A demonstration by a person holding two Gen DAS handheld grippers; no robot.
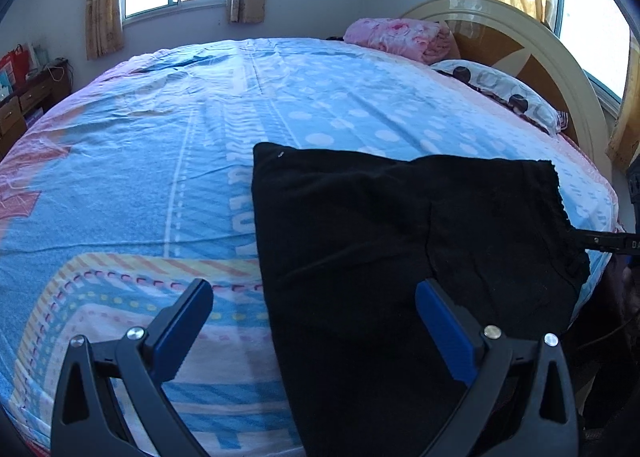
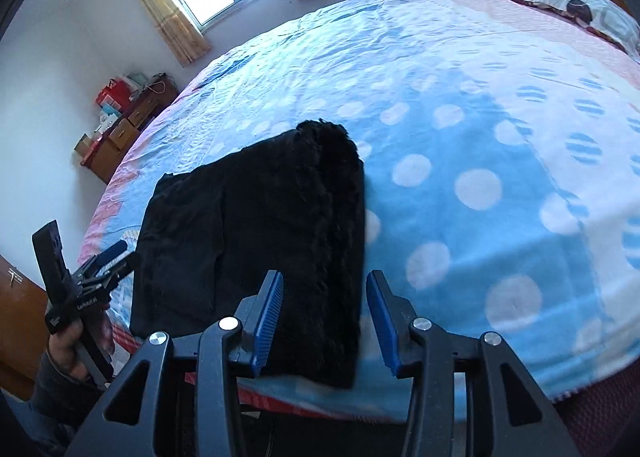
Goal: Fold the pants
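Black fuzzy pants (image 1: 400, 241) lie folded flat near the front edge of the bed; in the right wrist view they (image 2: 256, 225) form a dark rectangle. My left gripper (image 1: 316, 321) is open and empty, its jaws wide apart over the pants' left edge. My right gripper (image 2: 324, 317) is open and empty, its jaws standing astride the pants' right edge. The right gripper's tip shows at the far right of the left wrist view (image 1: 604, 243), next to the pants. The left gripper shows in a hand at the left of the right wrist view (image 2: 100, 269).
The bed has a blue, white and pink patterned sheet (image 1: 160, 137). A pink folded blanket (image 1: 400, 37) and a dotted pillow (image 1: 500, 93) lie by the headboard (image 1: 540, 57). A wooden dresser (image 2: 120, 129) with boxes stands by the wall beyond the bed.
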